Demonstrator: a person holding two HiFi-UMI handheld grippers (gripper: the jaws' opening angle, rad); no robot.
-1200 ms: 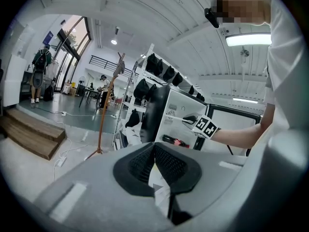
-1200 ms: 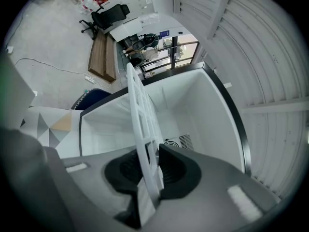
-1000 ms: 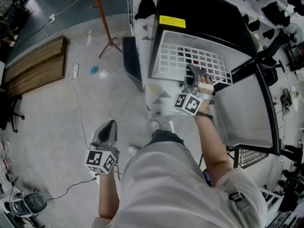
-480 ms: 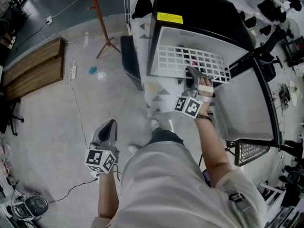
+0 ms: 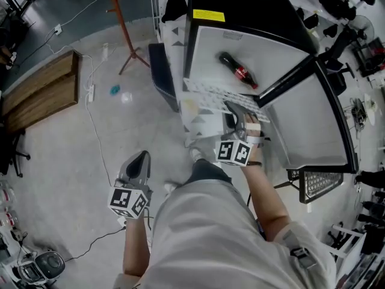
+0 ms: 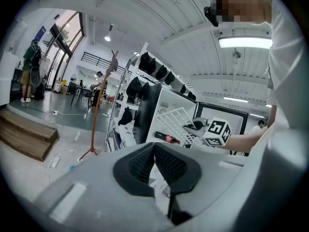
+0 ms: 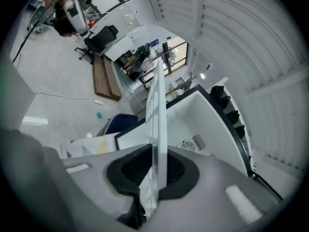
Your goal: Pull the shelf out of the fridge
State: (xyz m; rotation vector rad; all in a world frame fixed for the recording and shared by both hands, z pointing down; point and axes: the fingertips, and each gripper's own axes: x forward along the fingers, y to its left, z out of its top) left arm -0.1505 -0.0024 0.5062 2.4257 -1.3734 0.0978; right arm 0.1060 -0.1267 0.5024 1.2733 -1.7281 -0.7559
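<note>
Right gripper view: the right gripper (image 7: 153, 174), jaws just closing tighter, grips the white plastic grid shelf (image 7: 159, 110); left gripper (image 6: 155, 154) closed, empty

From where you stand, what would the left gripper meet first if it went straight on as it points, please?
Most likely the fridge, at its black side wall; the left gripper, jaws shut and empty, aims there across the floor, though depth is unclear.
</note>
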